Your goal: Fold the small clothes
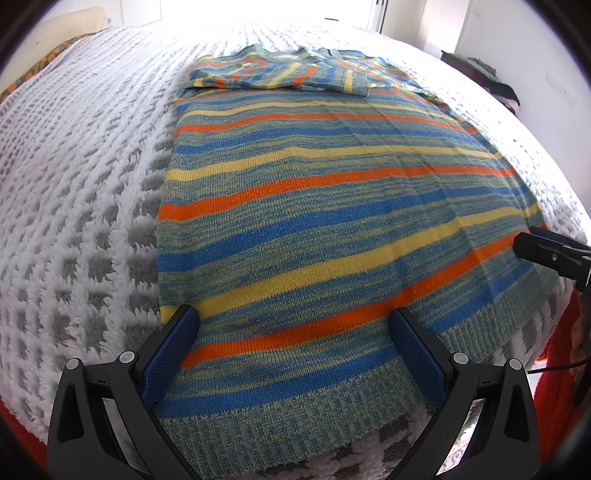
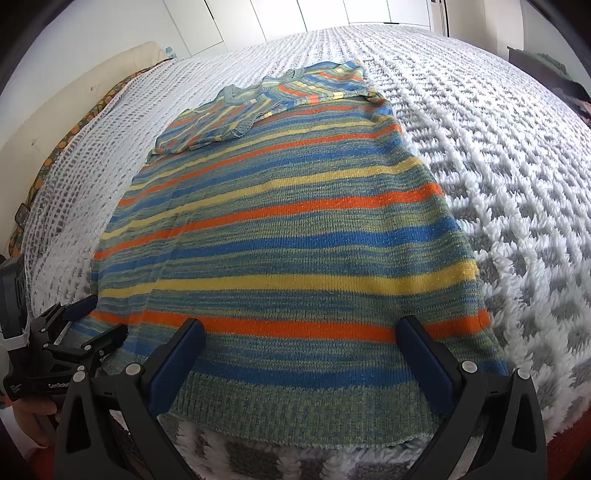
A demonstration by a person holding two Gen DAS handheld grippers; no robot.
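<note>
Since the striped sweater (image 1: 332, 206) lies flat on the white blanket (image 1: 85, 206) with sleeves folded in at the far end, your left gripper (image 1: 295, 325) sits wide open, empty, over the near-left hem. Your right gripper (image 2: 301, 336), equally spread and empty, straddles the near-right hem, likely so you can pinch both corners together.

Home bedroom: bed with shaggy white-grey blanket (image 1: 92, 221), wardrobe doors (image 2: 332, 13).

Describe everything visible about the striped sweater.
The sweater is a knit with orange, blue and yellow stripes on mottled green-blue, ending in a ribbed hem nearest the cameras. It lies flat on the white-and-grey blanket, sleeves folded across the far end. Both grippers, left and right, are open over the hem corners, gripping nothing.
</note>
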